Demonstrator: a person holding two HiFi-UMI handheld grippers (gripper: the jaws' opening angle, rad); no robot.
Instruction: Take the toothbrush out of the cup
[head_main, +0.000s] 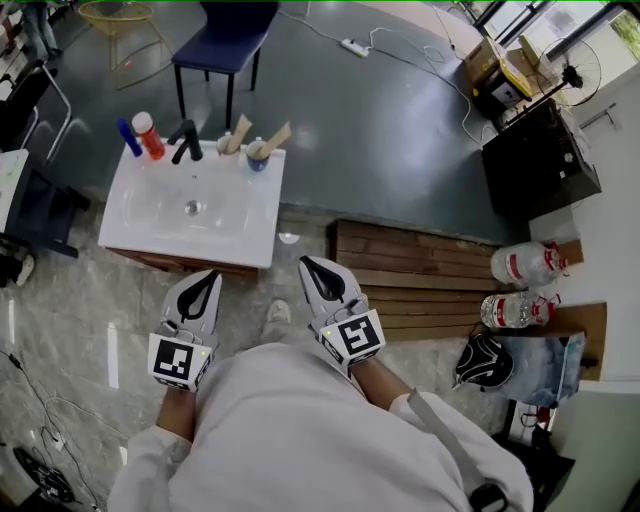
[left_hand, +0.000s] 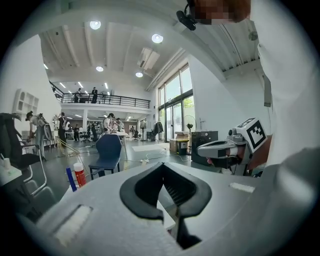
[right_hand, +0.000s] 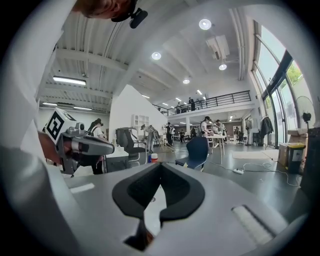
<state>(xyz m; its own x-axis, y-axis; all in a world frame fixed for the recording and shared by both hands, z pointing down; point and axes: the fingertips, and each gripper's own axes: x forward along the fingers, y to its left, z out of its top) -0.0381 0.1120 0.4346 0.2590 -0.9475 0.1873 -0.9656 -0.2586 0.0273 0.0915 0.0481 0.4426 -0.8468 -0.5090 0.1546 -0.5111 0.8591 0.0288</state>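
A white sink (head_main: 150, 225) stands ahead of me in the head view. Two cups sit on its back rim: a pale cup (head_main: 229, 145) and a blue cup (head_main: 257, 156), each with a wooden-handled toothbrush (head_main: 276, 136) leaning out. My left gripper (head_main: 209, 277) and right gripper (head_main: 309, 264) are held side by side just short of the sink's front edge, both shut and empty. The left gripper view shows my left gripper (left_hand: 162, 166) with jaws together, and the right gripper (left_hand: 220, 148) beside it. My right gripper (right_hand: 160, 166) is likewise shut in its own view.
A black faucet (head_main: 186, 140), a red bottle (head_main: 149, 136) and a blue tube (head_main: 128, 137) share the sink's back rim. A blue chair (head_main: 228, 35) stands behind. Wooden decking (head_main: 420, 270), two water jugs (head_main: 525, 265) and a black cabinet (head_main: 540, 160) lie right.
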